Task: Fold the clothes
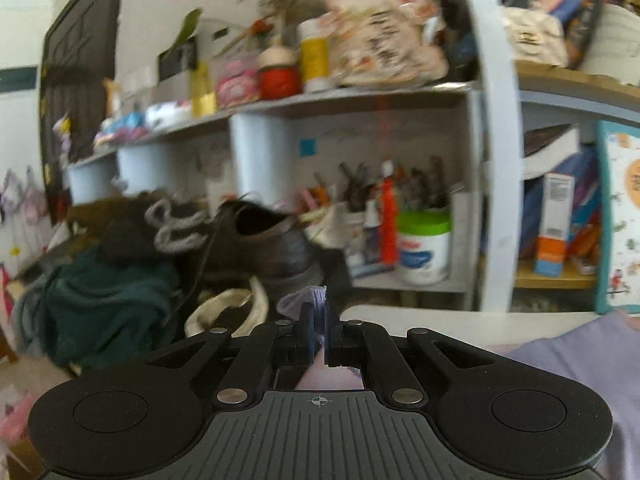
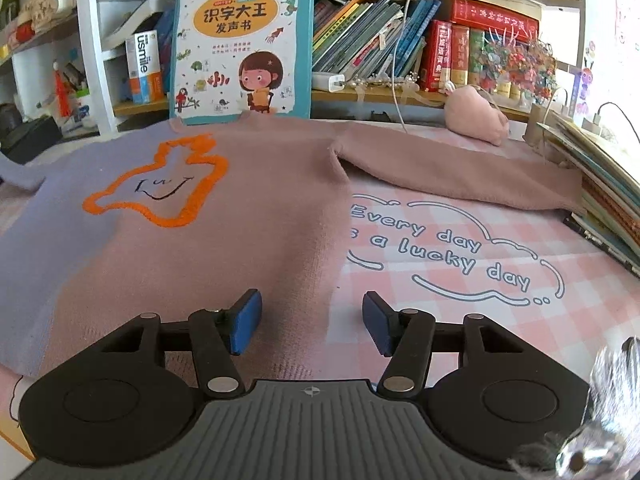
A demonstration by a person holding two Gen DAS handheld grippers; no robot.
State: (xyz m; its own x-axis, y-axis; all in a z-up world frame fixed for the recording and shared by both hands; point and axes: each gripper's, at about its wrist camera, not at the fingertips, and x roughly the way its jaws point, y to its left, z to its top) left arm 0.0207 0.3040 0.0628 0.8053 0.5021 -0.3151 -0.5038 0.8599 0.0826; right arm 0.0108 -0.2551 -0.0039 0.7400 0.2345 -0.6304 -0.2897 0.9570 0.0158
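Observation:
A pink and lilac sweater [image 2: 240, 220] with an orange outline figure [image 2: 160, 184] lies flat on the pink checked mat [image 2: 480, 320]. Its right sleeve [image 2: 460, 168] stretches out to the right. My right gripper [image 2: 312, 312] hovers open over the sweater's lower right edge, nothing pressed between its blue pads. In the left wrist view, my left gripper [image 1: 318, 312] is shut on a lilac bit of the sweater [image 1: 298, 300], lifted and facing the shelves. More lilac cloth [image 1: 580, 356] trails at the lower right.
A picture book [image 2: 244, 40] leans on the bookshelf behind the sweater. A pink plush [image 2: 476, 116] and a stack of books [image 2: 608, 200] sit at the right. Left of the table are a dark shoe [image 1: 260, 244], green cloth [image 1: 108, 300] and a white tub [image 1: 424, 248].

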